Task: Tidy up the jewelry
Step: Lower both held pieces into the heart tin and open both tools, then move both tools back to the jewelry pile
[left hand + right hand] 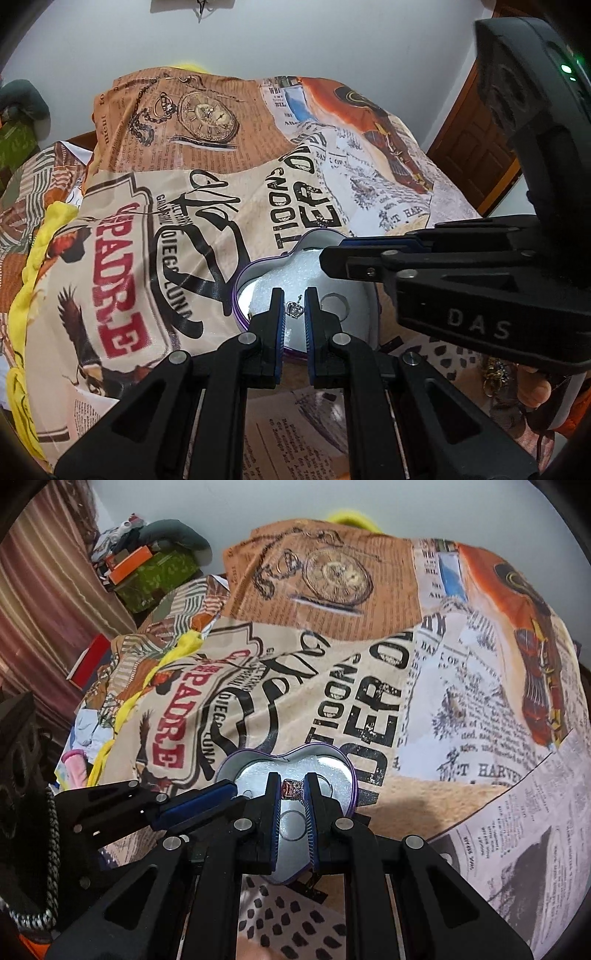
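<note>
- A pale grey wall (332, 44) closes the room behind the bed, with a brown panelled wooden door (476, 144) at the right and striped pinkish curtains (40, 602) at the left.
- A printed bedcover (177, 192) spreads over the whole work surface, rumpled into a hump at the far side; its pattern is old newsprint, a pocket watch, an eagle badge with red lettering and large black letters.
- A twisted yellow cloth (29, 266) trails along the cover's left edge.
- Clutter is piled in the far left corner: a green patterned box (155, 579) with an orange box (129, 563) on it, and a grey stuffed shape behind them.
- A heart-shaped purple tin (352, 771) lies open on the cover in front of both grippers, lined with white foam that has round cut-outs.
- The right gripper (293, 786) reaches over the tin, its jaws clamped on a ring with a reddish-pink stone (290, 786) held above the foam.
- The left gripper (294, 308) comes in beside it over the same tin, its jaws slightly apart with a small silver crown charm (294, 309) between the fingertips; whether they actually pinch it I cannot tell.
- In the left wrist view the other gripper crosses at the right above the tin's far lobe.
</note>
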Demonstrator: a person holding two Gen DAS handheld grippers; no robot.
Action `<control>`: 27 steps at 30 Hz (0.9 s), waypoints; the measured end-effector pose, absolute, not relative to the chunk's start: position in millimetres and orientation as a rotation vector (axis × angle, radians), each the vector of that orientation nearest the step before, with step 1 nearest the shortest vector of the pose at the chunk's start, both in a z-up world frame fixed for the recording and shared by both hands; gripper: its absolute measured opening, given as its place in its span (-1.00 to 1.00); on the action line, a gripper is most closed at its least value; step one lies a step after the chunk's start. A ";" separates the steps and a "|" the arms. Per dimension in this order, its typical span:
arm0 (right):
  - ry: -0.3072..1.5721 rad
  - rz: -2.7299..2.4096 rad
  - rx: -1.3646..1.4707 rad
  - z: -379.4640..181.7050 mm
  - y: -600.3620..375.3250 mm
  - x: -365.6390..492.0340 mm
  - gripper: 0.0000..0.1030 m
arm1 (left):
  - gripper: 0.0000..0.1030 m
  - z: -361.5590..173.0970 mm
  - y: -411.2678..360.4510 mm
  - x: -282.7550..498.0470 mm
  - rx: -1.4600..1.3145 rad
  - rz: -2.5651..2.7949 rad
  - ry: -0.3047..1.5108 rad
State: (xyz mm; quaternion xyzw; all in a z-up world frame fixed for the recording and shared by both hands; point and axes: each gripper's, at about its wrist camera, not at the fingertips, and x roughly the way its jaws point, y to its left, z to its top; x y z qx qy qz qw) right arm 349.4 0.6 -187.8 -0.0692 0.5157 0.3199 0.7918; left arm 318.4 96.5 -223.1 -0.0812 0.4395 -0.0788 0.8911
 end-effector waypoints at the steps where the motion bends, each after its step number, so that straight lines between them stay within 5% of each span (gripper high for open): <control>1: 1.118 0.686 -0.149 -190.3 1.2 350.8 -0.78 | -0.84 -223.6 96.1 318.4 -0.165 -0.162 0.913; 15: 1.167 0.680 -0.152 -192.9 0.7 352.6 -0.75 | -0.62 -213.6 100.2 309.0 -0.162 -0.127 0.911; 27: 0.991 0.648 -0.217 -135.3 -22.5 309.3 -0.74 | -0.62 -167.0 94.9 277.1 -0.150 -0.110 0.845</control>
